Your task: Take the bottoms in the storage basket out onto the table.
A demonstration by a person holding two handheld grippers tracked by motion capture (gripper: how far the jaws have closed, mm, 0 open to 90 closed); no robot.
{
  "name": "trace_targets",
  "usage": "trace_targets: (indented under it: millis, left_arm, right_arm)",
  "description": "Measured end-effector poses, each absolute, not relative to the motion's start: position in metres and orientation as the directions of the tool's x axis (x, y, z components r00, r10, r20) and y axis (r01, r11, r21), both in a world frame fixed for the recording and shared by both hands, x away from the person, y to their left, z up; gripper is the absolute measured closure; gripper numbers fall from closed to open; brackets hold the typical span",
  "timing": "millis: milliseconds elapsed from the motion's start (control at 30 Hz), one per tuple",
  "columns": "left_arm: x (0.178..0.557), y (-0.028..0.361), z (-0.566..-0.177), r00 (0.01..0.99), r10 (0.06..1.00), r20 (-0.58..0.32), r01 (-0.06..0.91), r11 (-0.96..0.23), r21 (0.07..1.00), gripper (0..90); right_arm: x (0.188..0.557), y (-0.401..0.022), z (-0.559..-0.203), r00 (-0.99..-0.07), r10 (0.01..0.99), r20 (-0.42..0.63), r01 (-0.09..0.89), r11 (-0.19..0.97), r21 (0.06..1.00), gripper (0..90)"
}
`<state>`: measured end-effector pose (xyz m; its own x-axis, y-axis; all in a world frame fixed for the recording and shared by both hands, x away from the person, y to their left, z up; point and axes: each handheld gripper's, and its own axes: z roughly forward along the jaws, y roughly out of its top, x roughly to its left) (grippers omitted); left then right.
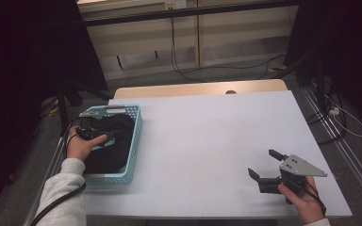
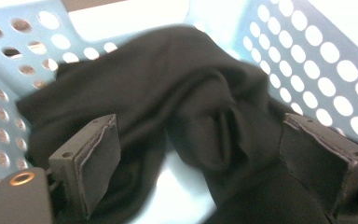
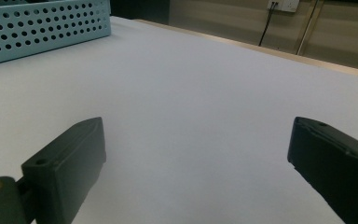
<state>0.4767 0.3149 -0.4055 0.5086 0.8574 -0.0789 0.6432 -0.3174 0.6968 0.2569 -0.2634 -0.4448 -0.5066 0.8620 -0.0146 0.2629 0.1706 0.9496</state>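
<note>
1. A black cloth [image 2: 186, 93] lies crumpled inside a light blue plastic basket [image 1: 134, 136] that stands at the left edge of the table [image 1: 207, 136], towards the near left corner.
2. The cloth is dark, matte and soft, gathered into thick folds and ridges; in the left gripper view one fold runs down its middle and a patch of the pale basket floor shows below it.
3. The basket is rectangular, with walls pierced by rows of round holes; the cloth takes up most of its inside.
4. The left hand-held gripper [image 2: 198, 168] hangs over the basket, just above the cloth, its jaws spread wide apart and their pads pressing on nothing, with the cloth below and between them.
5. The right hand-held gripper [image 1: 267, 165] rests near the near right corner of the table, well apart from the basket, its jaws wide apart over bare white table surface and holding nothing.
6. A grey sleeve [image 1: 61, 193] covers the person's left forearm beside the basket.
</note>
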Motion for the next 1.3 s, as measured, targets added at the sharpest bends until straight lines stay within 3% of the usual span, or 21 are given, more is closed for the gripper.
trace_targets:
  millis: [467,533,567,667,800,833,867,933,1033,1133,1300]
  left_arm:
    - [0.455,0.295,-0.426,0.663,0.742,-0.103,0.637,-0.486,0.599,9.6]
    - [0.455,0.294,-0.429,0.67,0.735,-0.106,0.638,-0.497,0.588,13.9]
    - [0.455,0.293,-0.434,0.662,0.733,-0.153,0.676,-0.497,0.544,17.4]
    - [0.454,0.291,-0.436,0.669,0.731,-0.133,0.664,-0.508,0.549,23.4]
    - [0.454,0.291,-0.433,0.67,0.729,-0.139,0.67,-0.514,0.536,48.2]
    - [0.454,0.292,-0.433,0.673,0.724,-0.152,0.673,-0.513,0.533,48.2]
    - [0.455,0.292,-0.432,0.673,0.721,-0.163,0.678,-0.514,0.525,60.2]
    - [0.455,0.292,-0.432,0.668,0.725,-0.168,0.682,-0.507,0.527,68.0]
    - [0.456,0.29,-0.428,0.658,0.733,-0.172,0.69,-0.495,0.529,71.1]
    - [0.459,0.29,-0.413,0.647,0.736,-0.202,0.681,-0.437,0.588,77.8]
    - [0.473,0.292,-0.385,0.619,0.773,-0.137,0.631,-0.385,0.673,78.6]
  right_arm:
    - [0.26,-0.256,-0.445,-0.54,0.841,-0.022,0.257,0.19,0.948,3.5]
    - [0.26,-0.256,-0.445,-0.54,0.841,-0.022,0.256,0.19,0.948,3.5]
    - [0.259,-0.257,-0.445,-0.539,0.842,-0.023,0.258,0.191,0.947,3.8]
    - [0.259,-0.258,-0.445,-0.536,0.844,-0.025,0.259,0.192,0.947,4.1]
    - [0.258,-0.259,-0.445,-0.533,0.846,-0.026,0.258,0.192,0.947,4.1]
    - [0.258,-0.259,-0.445,-0.532,0.846,-0.027,0.258,0.192,0.947,4.1]
    - [0.258,-0.26,-0.445,-0.53,0.848,-0.027,0.258,0.191,0.947,4.2]
    - [0.258,-0.26,-0.445,-0.53,0.848,-0.027,0.259,0.192,0.947,4.2]
    - [0.258,-0.26,-0.445,-0.531,0.847,-0.029,0.257,0.194,0.947,4.2]
    - [0.259,-0.26,-0.445,-0.531,0.847,-0.026,0.26,0.191,0.946,4.2]
    - [0.26,-0.259,-0.446,-0.534,0.845,-0.023,0.262,0.191,0.946,4.2]
